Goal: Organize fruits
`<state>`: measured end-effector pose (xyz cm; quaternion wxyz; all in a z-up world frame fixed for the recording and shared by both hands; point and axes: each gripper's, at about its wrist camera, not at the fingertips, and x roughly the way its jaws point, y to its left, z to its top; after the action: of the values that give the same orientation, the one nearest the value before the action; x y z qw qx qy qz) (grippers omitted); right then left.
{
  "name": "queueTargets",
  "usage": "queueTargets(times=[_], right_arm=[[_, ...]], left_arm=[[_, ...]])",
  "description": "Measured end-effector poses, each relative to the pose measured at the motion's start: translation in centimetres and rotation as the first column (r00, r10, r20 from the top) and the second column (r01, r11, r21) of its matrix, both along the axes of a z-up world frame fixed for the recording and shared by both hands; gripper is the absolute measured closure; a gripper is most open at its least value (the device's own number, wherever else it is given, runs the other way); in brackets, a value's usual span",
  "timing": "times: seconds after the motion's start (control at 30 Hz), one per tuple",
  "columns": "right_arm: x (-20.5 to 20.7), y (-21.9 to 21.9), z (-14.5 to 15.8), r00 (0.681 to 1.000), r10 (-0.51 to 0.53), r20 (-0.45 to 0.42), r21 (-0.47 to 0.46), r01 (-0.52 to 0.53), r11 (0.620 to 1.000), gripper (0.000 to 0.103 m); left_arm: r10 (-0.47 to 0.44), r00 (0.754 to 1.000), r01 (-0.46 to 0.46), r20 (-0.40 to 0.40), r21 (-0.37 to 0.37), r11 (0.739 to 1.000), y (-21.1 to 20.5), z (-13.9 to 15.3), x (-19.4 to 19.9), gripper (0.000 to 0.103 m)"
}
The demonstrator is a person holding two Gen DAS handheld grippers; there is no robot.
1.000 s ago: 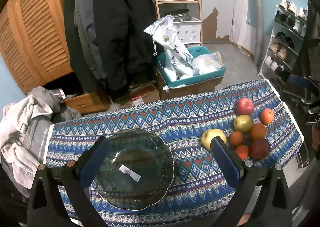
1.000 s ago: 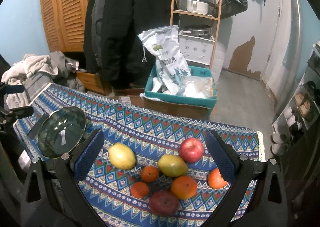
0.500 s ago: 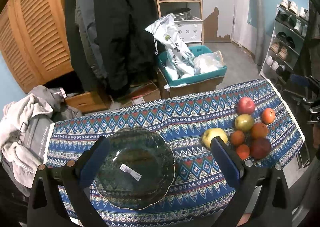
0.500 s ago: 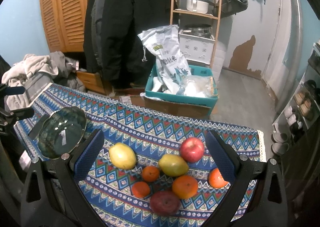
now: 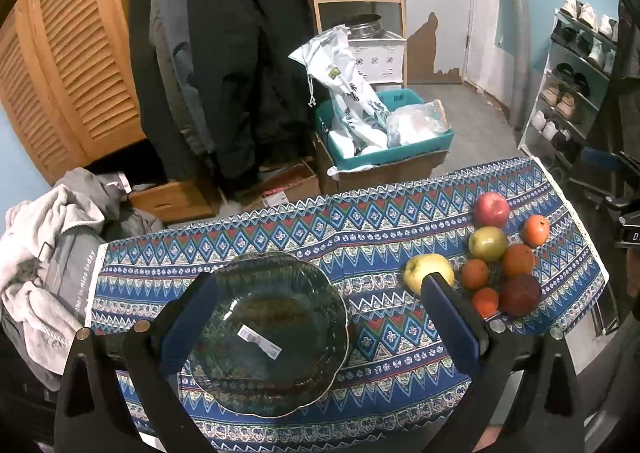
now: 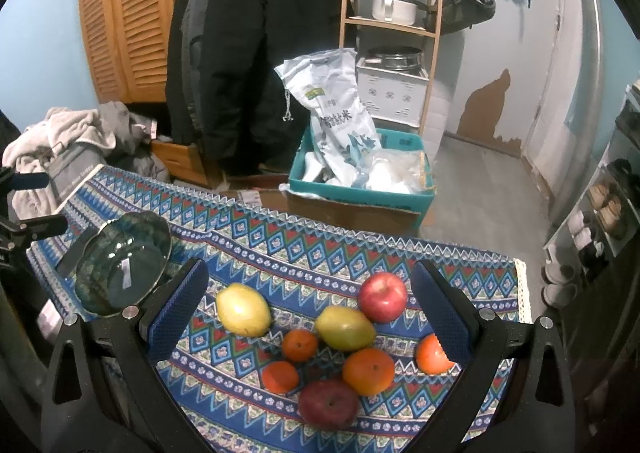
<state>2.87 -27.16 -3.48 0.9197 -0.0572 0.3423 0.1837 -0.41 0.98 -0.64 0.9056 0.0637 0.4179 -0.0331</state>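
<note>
Left gripper [image 5: 320, 317] and right gripper [image 6: 308, 309] both hover side by side, jaws spread wide, gripping nothing.

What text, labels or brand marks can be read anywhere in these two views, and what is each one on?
"nice today": grey garment beside the table; the letters before it are unclear.
"D": right gripper body, cut off at the left-wrist frame edge.
White sack: green logo and dark characters, too blurred to read.
Glass bowl sticker: print too small to read.

Eight fruits [image 6: 344, 327] clustered on cloth, dark glass bowl [image 5: 267, 333] empty
</note>
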Motion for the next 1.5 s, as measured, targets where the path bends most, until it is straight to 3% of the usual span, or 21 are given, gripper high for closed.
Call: queueTargets(times=[1.5], right_arm=[[0.17, -0.1, -0.23, 1.0, 0.006, -0.03, -0.003, -0.007, 1.0, 0.003]], left_arm=[[0.004, 1.0, -0.004, -0.02, 0.003, 1.0, 0.08, -0.53, 0.34, 0.001]])
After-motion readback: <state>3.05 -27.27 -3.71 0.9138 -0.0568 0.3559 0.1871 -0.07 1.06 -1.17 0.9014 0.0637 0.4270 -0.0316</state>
